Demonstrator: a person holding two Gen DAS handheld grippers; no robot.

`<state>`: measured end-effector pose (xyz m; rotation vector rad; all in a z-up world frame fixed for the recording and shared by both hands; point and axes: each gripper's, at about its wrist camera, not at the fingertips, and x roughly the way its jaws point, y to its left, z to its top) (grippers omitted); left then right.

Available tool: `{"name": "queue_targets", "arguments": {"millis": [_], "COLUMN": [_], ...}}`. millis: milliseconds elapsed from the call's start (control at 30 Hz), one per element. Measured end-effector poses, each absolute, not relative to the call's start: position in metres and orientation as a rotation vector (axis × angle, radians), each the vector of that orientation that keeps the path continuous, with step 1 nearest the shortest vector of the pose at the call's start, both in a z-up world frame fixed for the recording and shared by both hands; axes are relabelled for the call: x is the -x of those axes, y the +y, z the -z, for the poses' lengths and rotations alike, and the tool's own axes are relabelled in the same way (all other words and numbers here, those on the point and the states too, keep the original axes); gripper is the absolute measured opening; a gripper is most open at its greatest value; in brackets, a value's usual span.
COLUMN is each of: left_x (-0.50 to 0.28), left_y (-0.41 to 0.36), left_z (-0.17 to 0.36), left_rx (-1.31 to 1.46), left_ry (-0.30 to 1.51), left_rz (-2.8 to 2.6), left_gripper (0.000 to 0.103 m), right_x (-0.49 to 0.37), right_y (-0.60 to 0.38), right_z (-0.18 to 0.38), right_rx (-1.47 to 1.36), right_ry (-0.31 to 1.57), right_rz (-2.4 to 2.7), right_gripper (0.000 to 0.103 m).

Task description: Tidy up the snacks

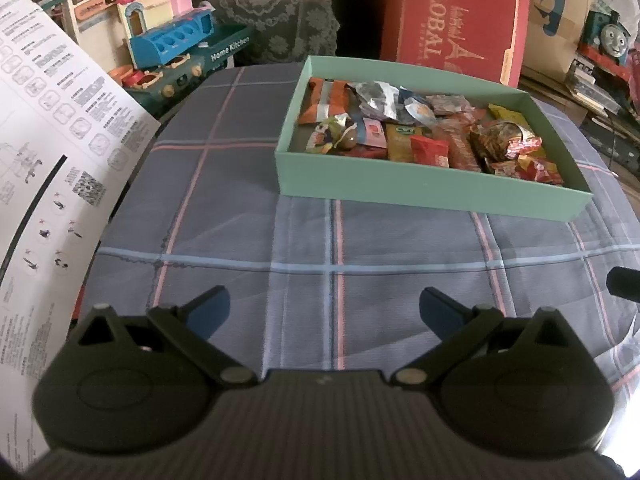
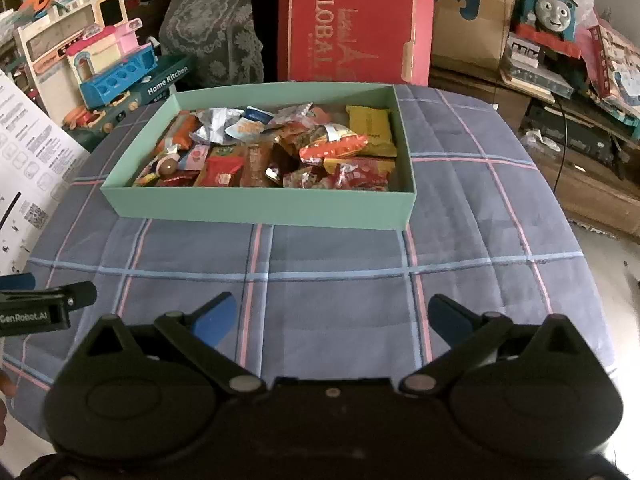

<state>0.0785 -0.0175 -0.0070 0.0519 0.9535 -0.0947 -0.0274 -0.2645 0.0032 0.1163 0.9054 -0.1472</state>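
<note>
A shallow green box (image 1: 400,184) (image 2: 256,204) sits on the plaid cloth and holds several wrapped snacks (image 1: 432,136) (image 2: 280,152) in orange, red, yellow and silver wrappers. My left gripper (image 1: 325,308) is open and empty, low over the cloth, well short of the box's near wall. My right gripper (image 2: 332,316) is open and empty, also short of the box. The left gripper's tip shows at the left edge of the right wrist view (image 2: 48,304). No loose snack shows on the cloth.
The plaid blue cloth (image 1: 280,240) (image 2: 340,256) covers the table. A printed sheet (image 1: 44,128) stands at the left. A toy kitchen (image 1: 172,44), a red GLOBAL box (image 2: 352,24) and a toy train (image 2: 552,8) crowd the back.
</note>
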Motion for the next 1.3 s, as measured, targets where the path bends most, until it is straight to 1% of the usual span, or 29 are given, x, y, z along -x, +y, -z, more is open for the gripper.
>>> {"name": "queue_targets", "arguments": {"millis": [800, 1300], "left_x": [-0.094, -0.102], "left_y": [-0.026, -0.028], "left_z": [-0.015, -0.016], "left_rx": [-0.057, -0.059], "left_ry": [0.909, 0.913], "left_rz": [0.105, 0.111], "left_gripper": [0.103, 0.103], "right_x": [0.013, 0.006], "right_y": [-0.260, -0.260], "right_z": [-0.015, -0.014], "right_rx": [-0.080, -0.076], "right_ry": [0.892, 0.908], "right_rz": [0.150, 0.164], "right_gripper": [0.103, 0.103]}}
